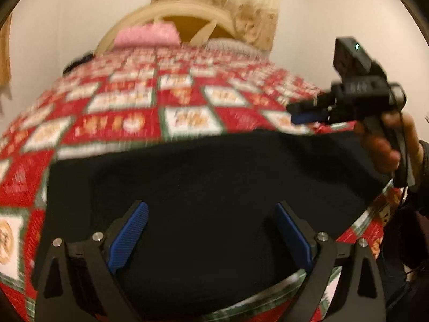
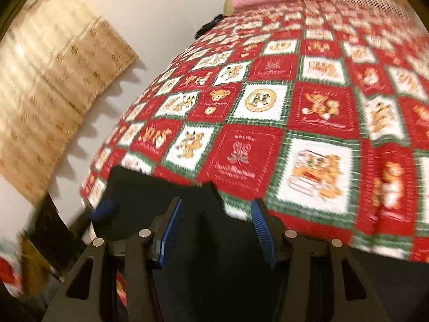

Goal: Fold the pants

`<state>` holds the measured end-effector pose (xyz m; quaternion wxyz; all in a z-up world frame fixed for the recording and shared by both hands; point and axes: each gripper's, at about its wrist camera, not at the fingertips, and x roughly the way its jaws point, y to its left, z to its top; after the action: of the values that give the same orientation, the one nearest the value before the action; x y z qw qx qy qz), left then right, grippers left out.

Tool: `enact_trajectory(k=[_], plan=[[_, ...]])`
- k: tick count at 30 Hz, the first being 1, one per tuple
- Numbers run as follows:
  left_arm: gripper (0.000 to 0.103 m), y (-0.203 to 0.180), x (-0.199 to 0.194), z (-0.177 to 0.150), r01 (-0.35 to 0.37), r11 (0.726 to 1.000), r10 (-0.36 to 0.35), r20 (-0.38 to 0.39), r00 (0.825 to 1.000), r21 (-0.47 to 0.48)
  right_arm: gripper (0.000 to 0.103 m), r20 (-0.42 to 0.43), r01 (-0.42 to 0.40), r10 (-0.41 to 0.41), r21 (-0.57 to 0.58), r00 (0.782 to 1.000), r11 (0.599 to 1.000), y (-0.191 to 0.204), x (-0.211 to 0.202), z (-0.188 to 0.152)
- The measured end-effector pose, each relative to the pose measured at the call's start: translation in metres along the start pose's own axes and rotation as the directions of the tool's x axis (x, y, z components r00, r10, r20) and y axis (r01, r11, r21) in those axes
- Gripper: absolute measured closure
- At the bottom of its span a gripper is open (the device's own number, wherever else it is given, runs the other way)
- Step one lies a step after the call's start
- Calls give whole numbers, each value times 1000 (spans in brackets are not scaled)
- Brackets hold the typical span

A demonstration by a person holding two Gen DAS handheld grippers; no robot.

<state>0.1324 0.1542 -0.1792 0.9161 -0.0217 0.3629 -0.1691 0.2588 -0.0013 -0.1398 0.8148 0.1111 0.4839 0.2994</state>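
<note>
Black pants [image 1: 214, 166] lie spread flat on a bed covered by a red, white and green patchwork quilt [image 1: 128, 123]. My left gripper [image 1: 211, 205] hovers over the near part of the pants, its blue pads [image 1: 131, 236] wide apart with nothing between them. My right gripper [image 1: 297, 115], held by a hand [image 1: 380, 145], sits over the far right corner of the pants. In the right wrist view the right gripper [image 2: 217, 228] is open above a raised edge of the pants [image 2: 209, 206], its pads clear of the cloth. A blurred blue tip of the left gripper [image 2: 104, 210] shows at the left.
A pink pillow [image 1: 147, 36] and a cream headboard [image 1: 187, 10] are at the far end of the bed. A beige curtain [image 2: 53, 94] hangs on the wall left of the bed. The quilt [image 2: 308, 123] stretches bare beyond the pants.
</note>
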Motion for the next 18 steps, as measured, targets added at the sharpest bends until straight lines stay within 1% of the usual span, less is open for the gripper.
enact_trajectory(k=[3,5,8,10,12,13,14,15,18], plan=[[6,3,-2,-1,22,1000,-22,7,1000,-13,54,-29,-42,44,92,999,995,-9,19,12],[4,2,-3,-3,26,1000,-26,9,1000,-5,56,-46,-53,59,122,997,991,-12,28,17],[3,-2,-3,-5,18,1000,-19,14,1000,13,57,-95,-75,91,161,991,984,-13,43,17],[3,-1,-4,-5,24,1000,-24,20,1000,12,64,-123,-86,108,172,987,981,-12,51,15],[3,1,-4,-6,35,999,-35,27,999,3,80,-145,-107,132,171,981,979,-9,57,13],[3,1,-4,-6,40,999,-40,30,999,2,85,-151,-116,142,169,978,979,-7,58,13],[2,2,-4,-6,44,999,-44,32,999,1,91,-149,-117,142,163,979,980,-6,58,12],[2,2,-4,-6,47,999,-47,34,998,-1,95,-138,-118,140,161,980,980,-4,56,13],[2,2,-4,-6,50,999,-50,38,998,-1,97,-92,-131,146,153,985,980,1,45,17]])
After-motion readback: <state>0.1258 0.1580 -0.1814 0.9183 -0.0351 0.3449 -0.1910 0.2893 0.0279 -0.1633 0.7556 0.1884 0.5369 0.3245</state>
